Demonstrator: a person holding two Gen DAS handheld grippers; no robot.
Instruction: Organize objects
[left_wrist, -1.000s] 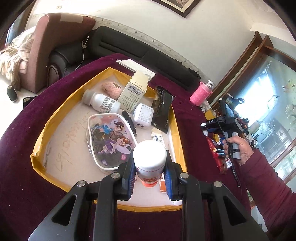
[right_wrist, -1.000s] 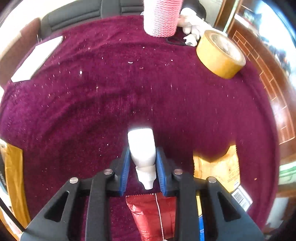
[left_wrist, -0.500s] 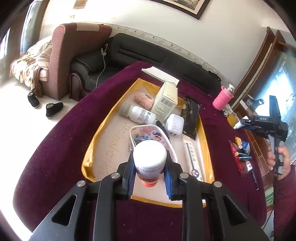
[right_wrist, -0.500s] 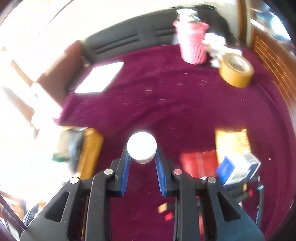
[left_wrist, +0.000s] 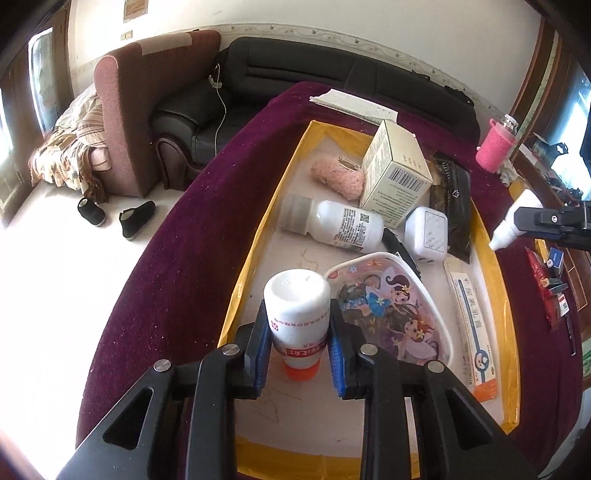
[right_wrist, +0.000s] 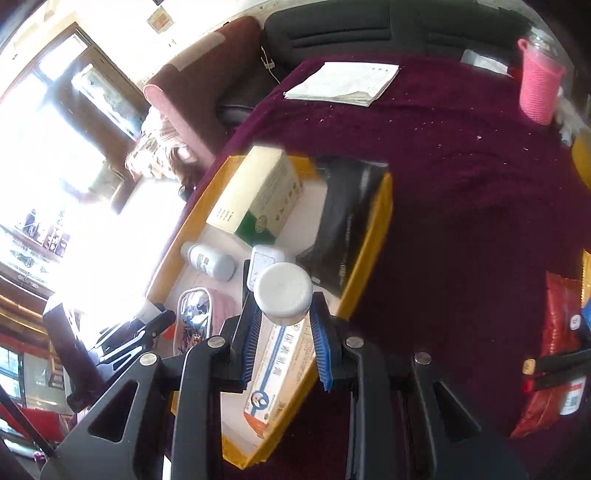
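While the left gripper (left_wrist: 297, 341) is clenched on a white bottle (left_wrist: 297, 314) | a small white bottle (right_wrist: 283, 291) is clamped by the right gripper (right_wrist: 284, 332) | 1 yellow tray (left_wrist: 255, 254) is seen below both.

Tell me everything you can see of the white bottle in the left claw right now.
The white bottle looks like smooth opaque plastic, cylindrical, with red printing around its body and an orange-red end nearest the camera. Its flat white end points away. The left claw is shut on it, blue pads pressing both sides, holding it over the near end of the yellow tray.
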